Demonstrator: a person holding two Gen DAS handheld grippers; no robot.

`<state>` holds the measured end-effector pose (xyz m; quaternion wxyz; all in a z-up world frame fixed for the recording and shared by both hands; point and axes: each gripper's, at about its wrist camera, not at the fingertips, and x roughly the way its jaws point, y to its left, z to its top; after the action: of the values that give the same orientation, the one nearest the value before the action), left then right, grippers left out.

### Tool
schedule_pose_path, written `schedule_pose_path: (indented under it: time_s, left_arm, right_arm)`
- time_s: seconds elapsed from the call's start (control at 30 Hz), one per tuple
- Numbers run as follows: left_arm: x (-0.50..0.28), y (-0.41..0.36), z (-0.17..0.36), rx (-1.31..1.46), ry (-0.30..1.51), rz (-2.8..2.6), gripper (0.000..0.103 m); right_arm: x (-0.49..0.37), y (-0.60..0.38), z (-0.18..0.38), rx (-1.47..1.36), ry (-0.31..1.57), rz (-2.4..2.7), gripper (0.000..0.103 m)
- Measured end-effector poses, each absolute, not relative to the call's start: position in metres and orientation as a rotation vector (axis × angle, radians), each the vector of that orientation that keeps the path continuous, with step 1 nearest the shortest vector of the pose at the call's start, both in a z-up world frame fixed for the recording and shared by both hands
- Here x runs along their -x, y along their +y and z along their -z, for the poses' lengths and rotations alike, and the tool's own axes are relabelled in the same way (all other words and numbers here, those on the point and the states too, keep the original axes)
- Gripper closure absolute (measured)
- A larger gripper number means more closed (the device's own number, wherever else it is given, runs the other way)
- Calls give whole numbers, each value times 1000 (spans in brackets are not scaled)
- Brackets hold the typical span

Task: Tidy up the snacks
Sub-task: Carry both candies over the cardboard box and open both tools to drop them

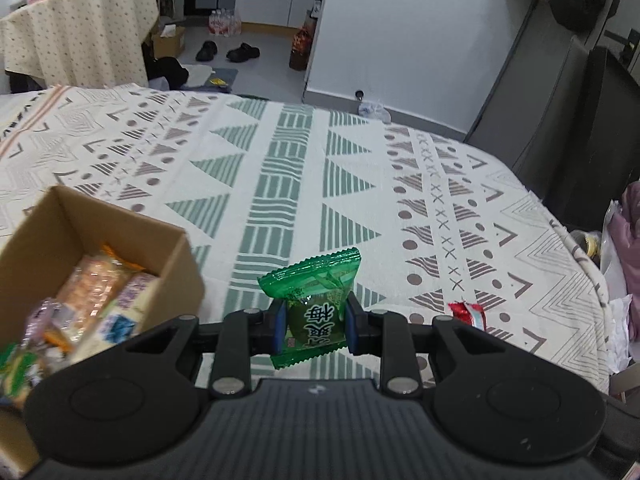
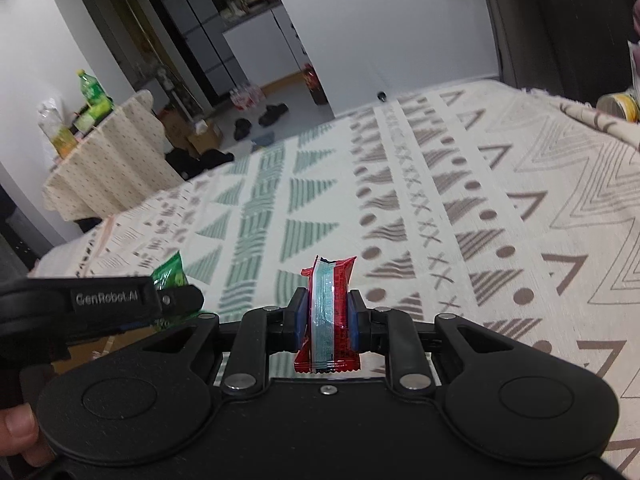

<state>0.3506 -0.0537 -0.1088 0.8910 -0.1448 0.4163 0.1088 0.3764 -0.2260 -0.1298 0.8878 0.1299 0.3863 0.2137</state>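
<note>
My left gripper [image 1: 316, 326] is shut on a green snack packet [image 1: 316, 296] with Chinese characters, held upright above the patterned cloth. To its left stands an open cardboard box [image 1: 44, 236] with several wrapped snacks inside. A red snack packet [image 1: 467, 313] shows at the right of the left wrist view. In the right wrist view my right gripper [image 2: 328, 316] is shut on that red packet [image 2: 330, 312] with a pale blue stripe, held upright. The left gripper's body [image 2: 100, 304] and the green packet [image 2: 170, 274] appear at the left of that view.
A bed or table under a geometric green and brown cloth [image 1: 280, 160] fills both views. Beyond it are a draped side table [image 1: 80, 28] with bottles, shoes [image 1: 228, 51] on the floor, and a dark cabinet [image 1: 568, 120] at right. A hand [image 2: 20, 436] shows at lower left.
</note>
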Motion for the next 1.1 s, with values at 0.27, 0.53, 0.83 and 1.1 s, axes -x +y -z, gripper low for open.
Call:
schedule_pose_path:
  time_s: [0.27, 0.53, 0.83, 1.1]
  left_arm:
    - [-317, -40, 73, 297, 802, -254, 76]
    - [-279, -12, 49, 320, 760, -313, 76]
    - [-242, 25, 32, 348, 729, -363, 76]
    - [-220, 53, 19, 378, 700, -385, 76]
  right_arm:
    - [-358, -216, 106, -279, 747, -493, 82]
    - [-334, -195, 83, -268, 706, -559, 82]
    - [-309, -163, 58, -234, 660, -623, 82]
    - [-289, -142, 45, -221, 634, -668, 82]
